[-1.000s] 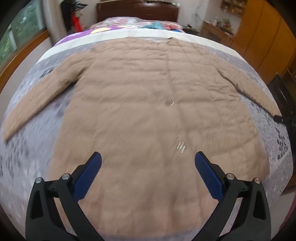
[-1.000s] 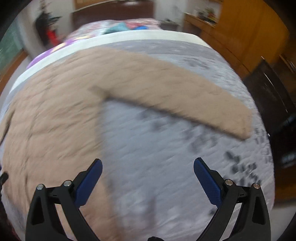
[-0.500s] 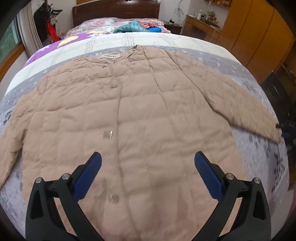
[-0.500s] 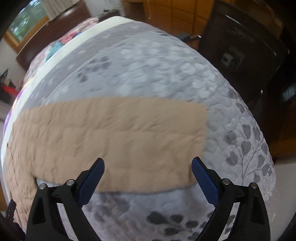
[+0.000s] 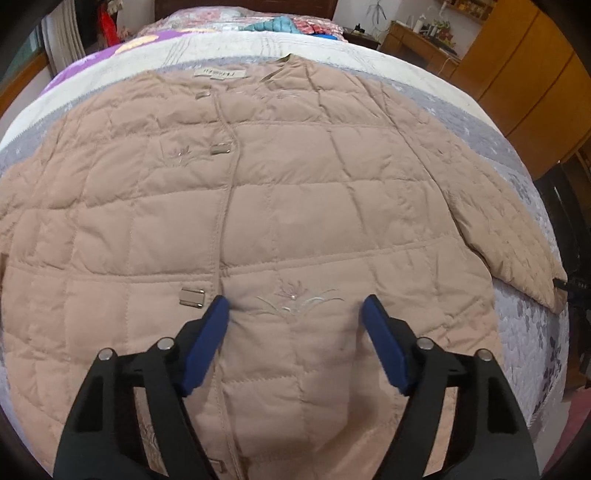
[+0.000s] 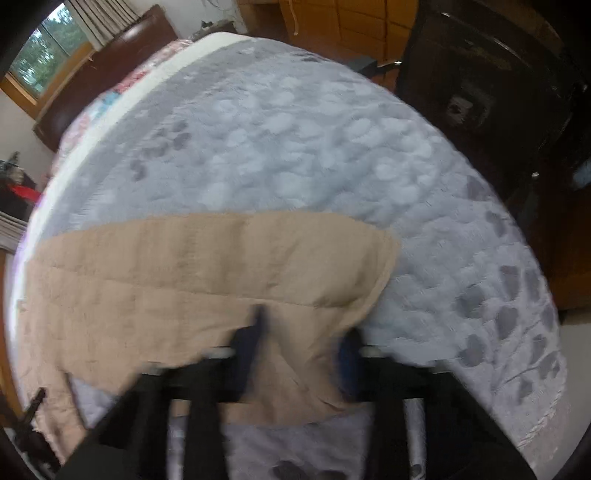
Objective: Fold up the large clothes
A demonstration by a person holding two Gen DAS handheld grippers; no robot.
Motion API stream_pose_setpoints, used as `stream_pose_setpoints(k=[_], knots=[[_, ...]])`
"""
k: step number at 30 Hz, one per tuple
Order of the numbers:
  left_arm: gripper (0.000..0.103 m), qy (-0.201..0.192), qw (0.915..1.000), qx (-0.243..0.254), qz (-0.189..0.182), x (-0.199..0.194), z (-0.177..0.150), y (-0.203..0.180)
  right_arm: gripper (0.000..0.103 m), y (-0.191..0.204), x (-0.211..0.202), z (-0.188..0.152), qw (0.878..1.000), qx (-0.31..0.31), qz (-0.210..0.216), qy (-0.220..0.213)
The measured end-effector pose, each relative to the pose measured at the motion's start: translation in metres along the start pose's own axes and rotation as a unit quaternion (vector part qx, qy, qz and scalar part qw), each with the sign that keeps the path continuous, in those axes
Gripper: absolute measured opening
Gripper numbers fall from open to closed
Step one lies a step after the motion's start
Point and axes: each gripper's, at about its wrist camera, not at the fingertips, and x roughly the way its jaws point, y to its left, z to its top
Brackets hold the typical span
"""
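Note:
A beige quilted jacket [image 5: 280, 206] lies spread face up on the grey patterned bedspread [image 5: 524, 332], collar at the far side. My left gripper [image 5: 295, 314] hovers open over the jacket's lower front, near a metal clasp [image 5: 192, 297]. Its right sleeve [image 5: 509, 236] runs out to the bed's right edge. In the right wrist view the sleeve [image 6: 207, 266] lies across the bedspread [image 6: 295, 140]. My right gripper [image 6: 299, 332] has closed in on the sleeve's near edge by the cuff, with fabric bunched between the blurred fingers.
A dark wooden headboard [image 5: 243, 5] and folded bedding [image 5: 273, 26] lie at the far end. Wooden wardrobes [image 5: 532, 74] stand on the right. A dark chair [image 6: 495, 96] stands close to the bed's right edge. A window [image 6: 40, 51] is at far left.
My left gripper moved lower and closer over the jacket front and its jaws narrowed. My right gripper went down onto the sleeve near the cuff and closed on its edge.

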Motion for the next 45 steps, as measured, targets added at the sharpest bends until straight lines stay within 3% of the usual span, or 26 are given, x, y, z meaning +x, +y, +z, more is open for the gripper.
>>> stream_pose_setpoints(k=[2, 6, 11, 21, 26, 27, 28, 30, 33, 36, 37, 38, 41, 43, 45], knots=[[0.064, -0.007, 1.0000, -0.005, -0.003, -0.003, 0.000, 0.003, 0.010, 0.012, -0.011, -0.001, 1.000, -0.010, -0.003, -0.018], [0.044, -0.013, 0.9998, -0.015, -0.009, -0.009, 0.000, 0.011, 0.009, 0.051, -0.037, -0.006, 0.997, -0.041, 0.041, -0.053], [0.026, -0.015, 0.9986, -0.038, -0.033, -0.015, -0.001, 0.026, 0.009, 0.128, -0.059, -0.020, 0.987, -0.119, 0.080, -0.076], [0.023, -0.018, 0.9984, -0.039, -0.038, -0.022, -0.004, 0.039, 0.009, 0.273, -0.036, -0.060, 0.959, -0.250, 0.123, -0.054], [0.023, -0.018, 0.9984, -0.036, -0.041, -0.022, -0.005, 0.040, 0.010, 0.311, -0.016, -0.075, 0.952, -0.278, 0.122, -0.040], [0.023, -0.019, 0.9984, -0.035, -0.041, -0.022, -0.006, 0.040, 0.011, 0.320, -0.007, -0.074, 0.951, -0.281, 0.129, -0.030], [0.023, -0.018, 0.9984, -0.033, -0.041, -0.022, -0.005, 0.038, 0.019, 0.325, -0.003, -0.076, 0.949, -0.285, 0.135, -0.021], [0.023, -0.018, 0.9984, -0.030, -0.045, -0.023, -0.005, 0.036, 0.029, 0.331, 0.004, -0.078, 0.946, -0.288, 0.149, -0.008], [0.026, -0.019, 0.9981, -0.025, -0.053, -0.026, -0.006, 0.032, 0.034, 0.326, -0.003, -0.079, 0.934, -0.277, 0.224, 0.012], [0.031, -0.019, 0.9977, -0.015, -0.063, -0.029, -0.005, 0.022, 0.038, 0.303, -0.018, -0.070, 0.936, -0.246, 0.251, -0.006], [0.037, -0.020, 0.9973, -0.011, -0.070, -0.030, -0.004, 0.015, 0.038, 0.292, -0.023, -0.065, 0.942, -0.235, 0.239, -0.021], [0.041, -0.021, 0.9966, -0.007, -0.079, -0.032, -0.003, 0.007, 0.038, 0.279, -0.027, -0.059, 0.954, -0.219, 0.200, -0.043], [0.045, -0.017, 0.9934, 0.005, -0.113, -0.033, 0.003, -0.021, 0.039, 0.246, -0.029, -0.048, 0.975, -0.182, 0.071, -0.106], [0.047, -0.012, 0.9914, 0.013, -0.130, -0.030, 0.009, -0.041, 0.040, 0.221, -0.028, -0.041, 0.980, -0.149, 0.052, -0.122], [0.048, -0.009, 0.9892, 0.019, -0.145, -0.025, 0.015, -0.061, 0.040, 0.198, -0.028, -0.039, 0.981, -0.119, 0.079, -0.128]])
